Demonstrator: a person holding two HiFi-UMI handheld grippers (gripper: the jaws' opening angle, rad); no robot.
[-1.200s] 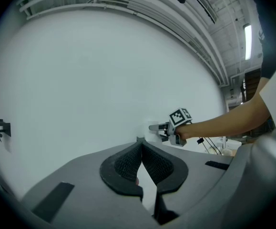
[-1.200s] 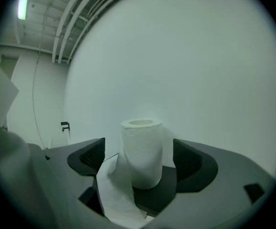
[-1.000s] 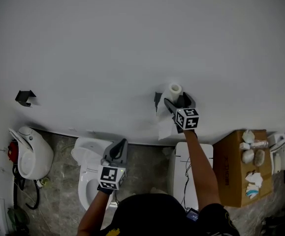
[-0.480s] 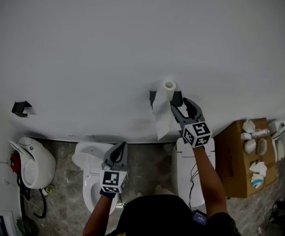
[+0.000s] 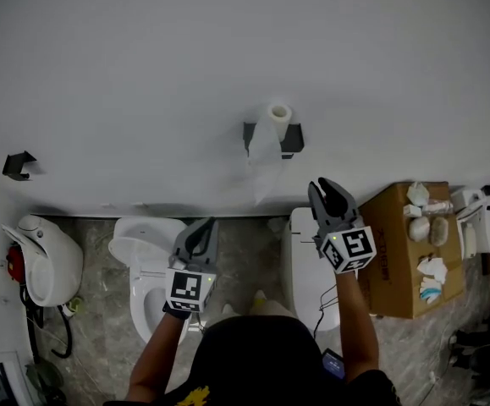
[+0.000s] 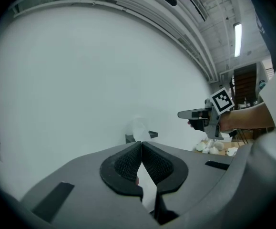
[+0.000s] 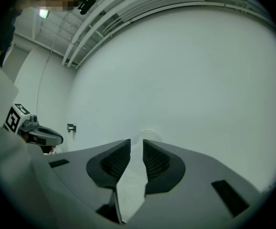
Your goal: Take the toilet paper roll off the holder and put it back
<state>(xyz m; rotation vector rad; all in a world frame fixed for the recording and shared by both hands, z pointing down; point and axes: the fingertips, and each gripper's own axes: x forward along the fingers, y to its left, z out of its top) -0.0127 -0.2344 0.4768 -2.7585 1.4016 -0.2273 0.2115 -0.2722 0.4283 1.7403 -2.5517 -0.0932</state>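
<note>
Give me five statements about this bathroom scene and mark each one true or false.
1. The toilet paper roll sits on the wall holder. True.
2. The right gripper grips the roll. False: it is clear of the roll. Its jaws have just been closing and stand slightly apart with nothing between them.
3. The left gripper has its jaws together and empty. True.
4. The cardboard box stands at the far left of the head view. False: it is at the right, beside the right gripper.
5. A strip of paper hangs from the roll. True.
</note>
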